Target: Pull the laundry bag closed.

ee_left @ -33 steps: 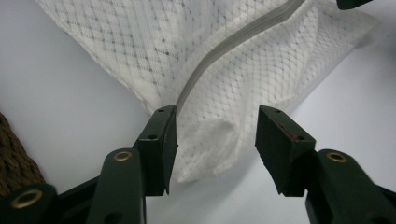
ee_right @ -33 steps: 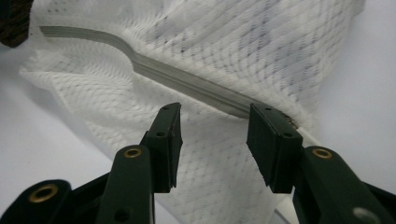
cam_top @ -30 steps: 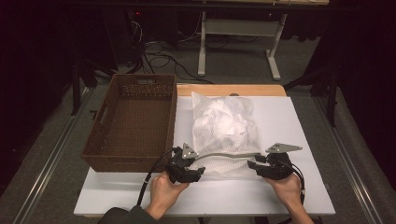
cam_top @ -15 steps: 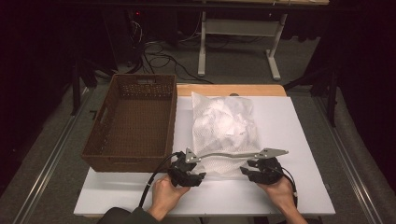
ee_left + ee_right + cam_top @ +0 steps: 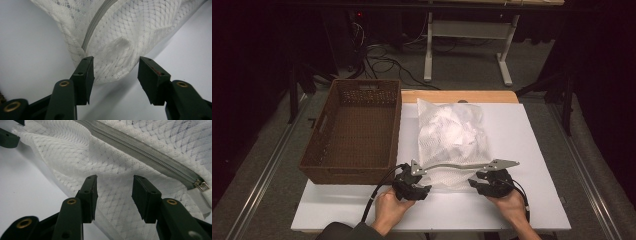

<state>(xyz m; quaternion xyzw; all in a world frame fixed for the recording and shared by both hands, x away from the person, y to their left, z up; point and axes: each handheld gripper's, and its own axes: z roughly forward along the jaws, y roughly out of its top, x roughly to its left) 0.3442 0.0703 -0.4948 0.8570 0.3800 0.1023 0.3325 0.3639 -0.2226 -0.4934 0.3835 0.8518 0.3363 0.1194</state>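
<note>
High view: both tongs, left (image 5: pixel 424 181) and right (image 5: pixel 476 182), are held open around the mesh bag's (image 5: pixel 452 135) near corners; fabric should be pinched squarely before lifting.

room: dark, dim light | floor: grey carpet (image 5: pixel 462 75) – black cables (image 5: pixel 382 62) trailing | furniture: white metal table frame (image 5: pixel 467 35) behind – white tabletop (image 5: pixel 532 145) in front

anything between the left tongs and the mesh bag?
Nothing. In the left gripper view the open left tongs straddle the corner of the mesh bag, with bare white table beside it.
</note>
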